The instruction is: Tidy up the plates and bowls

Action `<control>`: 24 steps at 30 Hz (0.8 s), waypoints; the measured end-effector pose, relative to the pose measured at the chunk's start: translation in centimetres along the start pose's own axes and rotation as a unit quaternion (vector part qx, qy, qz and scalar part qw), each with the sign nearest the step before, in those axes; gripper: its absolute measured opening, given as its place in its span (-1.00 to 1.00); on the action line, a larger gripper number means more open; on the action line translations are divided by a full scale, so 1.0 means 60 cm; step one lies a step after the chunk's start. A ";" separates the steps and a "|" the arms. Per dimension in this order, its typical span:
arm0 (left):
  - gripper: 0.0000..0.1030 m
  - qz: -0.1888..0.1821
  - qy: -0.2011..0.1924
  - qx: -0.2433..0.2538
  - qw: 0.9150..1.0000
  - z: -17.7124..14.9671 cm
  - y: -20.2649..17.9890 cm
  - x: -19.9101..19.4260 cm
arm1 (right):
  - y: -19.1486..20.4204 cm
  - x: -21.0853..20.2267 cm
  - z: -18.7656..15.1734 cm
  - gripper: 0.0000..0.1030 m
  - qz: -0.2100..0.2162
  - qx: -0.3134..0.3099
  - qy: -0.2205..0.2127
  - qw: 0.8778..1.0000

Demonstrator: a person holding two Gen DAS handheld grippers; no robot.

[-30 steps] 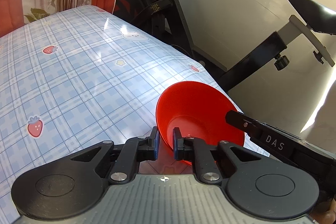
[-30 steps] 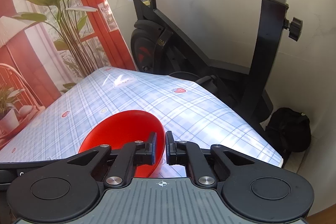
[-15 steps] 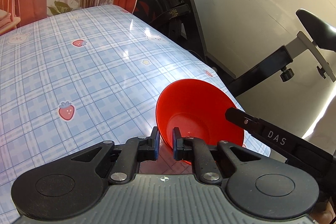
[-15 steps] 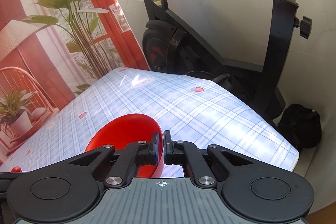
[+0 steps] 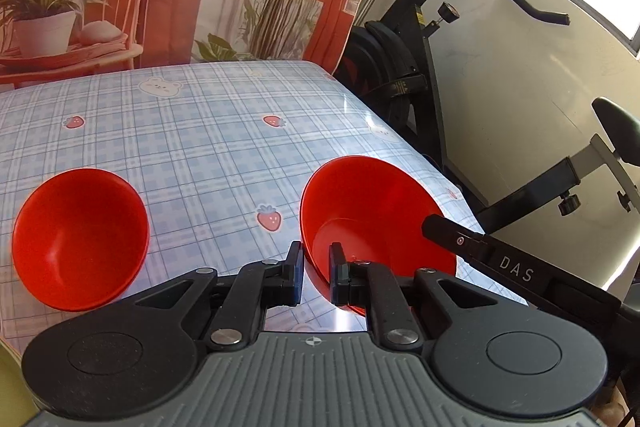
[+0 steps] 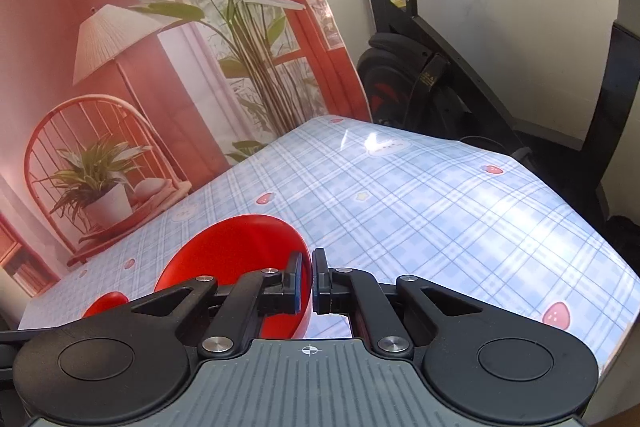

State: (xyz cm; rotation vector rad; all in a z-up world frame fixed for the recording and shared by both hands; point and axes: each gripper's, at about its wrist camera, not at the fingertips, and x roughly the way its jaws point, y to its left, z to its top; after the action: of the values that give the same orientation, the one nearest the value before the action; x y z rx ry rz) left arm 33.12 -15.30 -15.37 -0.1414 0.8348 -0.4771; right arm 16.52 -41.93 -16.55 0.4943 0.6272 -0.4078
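A red bowl (image 5: 372, 215) is gripped by both grippers and held tilted above the checked tablecloth (image 5: 192, 143). My left gripper (image 5: 316, 273) is shut on its left rim. My right gripper (image 6: 307, 281) is shut on its right rim; the same bowl (image 6: 236, 255) shows in the right wrist view. The right gripper's finger enters the left wrist view at the right (image 5: 500, 263). A second red bowl (image 5: 80, 239) rests on the table to the left; it also shows in the right wrist view (image 6: 105, 303).
An exercise bike (image 5: 420, 75) stands beyond the table's right edge, close to it. A printed backdrop (image 6: 140, 67) with plants and a lamp hangs behind the table. A yellow-green edge (image 5: 8, 387) shows at the bottom left.
Both grippers have swung left with the held bowl. The second red bowl and the backdrop have come into view.
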 end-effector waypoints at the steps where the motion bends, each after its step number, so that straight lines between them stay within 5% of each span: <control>1: -0.74 0.004 -0.004 -0.003 1.000 0.002 0.007 -0.010 | 0.015 -0.001 0.001 -0.92 0.007 -0.005 0.001 1.000; 24: -0.74 0.077 -0.086 -0.076 0.990 -0.012 0.166 -0.224 | 0.305 -0.038 -0.026 -0.92 0.106 -0.118 0.007 0.987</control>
State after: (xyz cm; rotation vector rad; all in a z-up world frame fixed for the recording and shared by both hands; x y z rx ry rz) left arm 28.37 -0.21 -9.77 -0.2526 0.7060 -0.2524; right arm 23.27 -25.81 -10.51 0.3328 0.6206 -0.1261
